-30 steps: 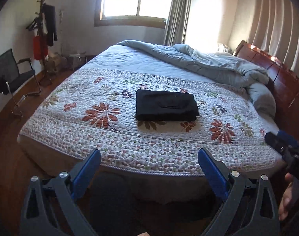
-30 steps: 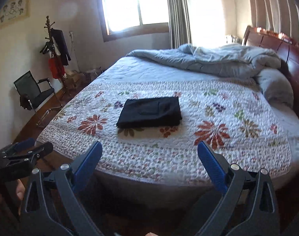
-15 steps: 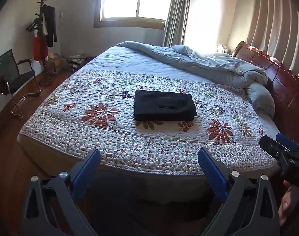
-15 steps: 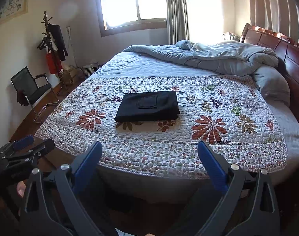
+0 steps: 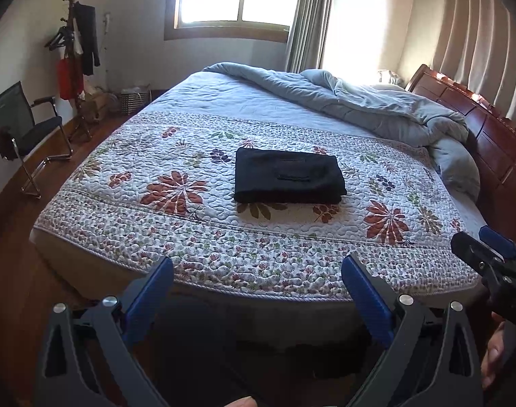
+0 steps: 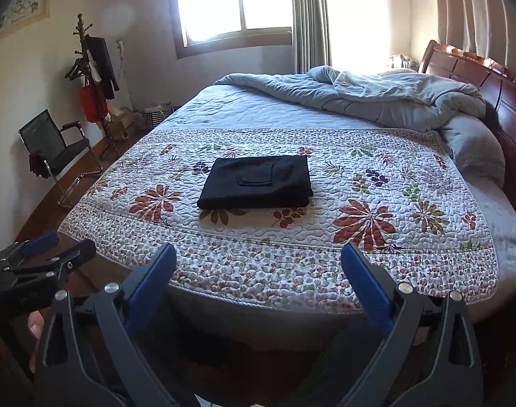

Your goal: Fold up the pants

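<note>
Left wrist view: the black pants lie folded into one neat, flat rectangle with a pocket seam on top, resting on the floral quilt near its middle, well short of the crumpled grey duvet. One pair of pants, one chair left of the quilt. The left gripper hangs before the quilt's near edge, blue fingers spread wide, holding nothing. The right gripper is cut off at the frame edge.

Right wrist view: the same single folded bundle sits mid-quilt. The right gripper is spread wide and empty, off the quilt's near edge; the left gripper shows only partly.
</note>
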A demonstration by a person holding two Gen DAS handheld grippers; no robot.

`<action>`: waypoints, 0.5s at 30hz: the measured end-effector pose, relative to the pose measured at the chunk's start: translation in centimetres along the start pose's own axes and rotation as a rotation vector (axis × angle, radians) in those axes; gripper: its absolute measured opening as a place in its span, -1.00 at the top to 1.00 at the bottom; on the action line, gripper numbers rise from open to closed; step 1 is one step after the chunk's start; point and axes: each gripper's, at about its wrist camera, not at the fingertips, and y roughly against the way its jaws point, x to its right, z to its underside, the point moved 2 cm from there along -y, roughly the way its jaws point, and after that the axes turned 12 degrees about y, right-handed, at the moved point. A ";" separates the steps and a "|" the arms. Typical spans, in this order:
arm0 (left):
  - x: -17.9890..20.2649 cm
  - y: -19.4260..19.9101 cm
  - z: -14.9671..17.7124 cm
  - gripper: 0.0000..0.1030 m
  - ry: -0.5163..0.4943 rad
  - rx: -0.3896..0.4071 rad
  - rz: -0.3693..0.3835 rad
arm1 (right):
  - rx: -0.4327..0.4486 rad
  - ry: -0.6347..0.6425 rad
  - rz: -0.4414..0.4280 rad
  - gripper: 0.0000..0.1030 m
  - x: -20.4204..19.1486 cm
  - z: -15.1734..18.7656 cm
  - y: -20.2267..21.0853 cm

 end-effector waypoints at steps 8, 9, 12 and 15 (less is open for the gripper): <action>0.0 -0.1 -0.8 -0.93 -0.002 0.012 -0.018 | -0.014 0.008 -0.009 -0.88 0.2 -0.5 -1.2; 0.0 -0.1 -0.9 -0.93 0.000 0.014 -0.016 | -0.014 0.009 -0.011 -0.88 0.1 -0.6 -1.2; 0.0 0.0 -1.2 -0.93 0.004 0.015 -0.008 | -0.015 0.017 -0.014 -0.88 -0.1 -0.8 -1.4; 0.0 -0.2 -1.5 -0.93 0.012 0.006 0.003 | -0.015 0.013 -0.015 -0.88 -0.1 -0.8 -1.5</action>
